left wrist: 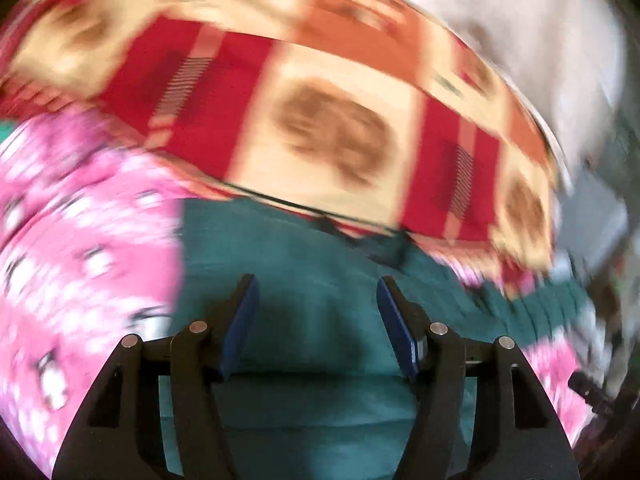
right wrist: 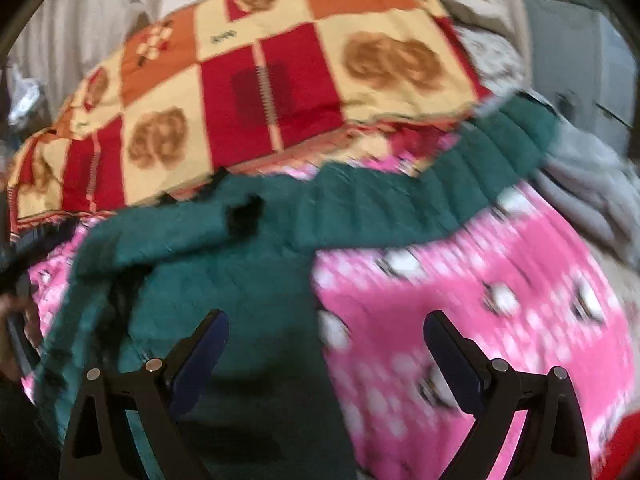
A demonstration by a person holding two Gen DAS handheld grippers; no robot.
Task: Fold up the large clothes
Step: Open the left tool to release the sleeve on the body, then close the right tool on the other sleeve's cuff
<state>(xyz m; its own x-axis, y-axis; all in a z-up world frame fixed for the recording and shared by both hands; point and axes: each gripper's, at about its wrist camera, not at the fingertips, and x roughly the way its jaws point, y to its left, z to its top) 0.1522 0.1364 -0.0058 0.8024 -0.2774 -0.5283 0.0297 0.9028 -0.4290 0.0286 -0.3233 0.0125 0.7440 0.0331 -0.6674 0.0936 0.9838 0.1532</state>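
I saw both pictures smeared by motion blur. My left gripper [left wrist: 318,304] had its fingers [left wrist: 244,320] spread, nothing between them, poised over a dark green knitted garment [left wrist: 304,280]. My right gripper [right wrist: 326,344] likewise had its fingers spread wide and empty, one over the green knit, the other over the pink patterned cover [right wrist: 480,300] beneath it.

The green garment [right wrist: 240,264] lay spread across the pink cover, which seemed to be a bed. Its ribbed hem [right wrist: 460,184] ran along the far side, close against a red, orange and cream checked quilt [right wrist: 256,92] heaped behind. A small dark mark [right wrist: 244,214] sat on the knit; I could not tell what it was. Grey cloth [right wrist: 588,184] lay bunched at the right.

I judged the garment soft, limp and fairly thick, so it would sag and stretch when lifted rather than keep its shape. It looked grippy, not slippery. The best holds seemed to be the ribbed hem or an outer edge, pinching through a full thickness of knit.
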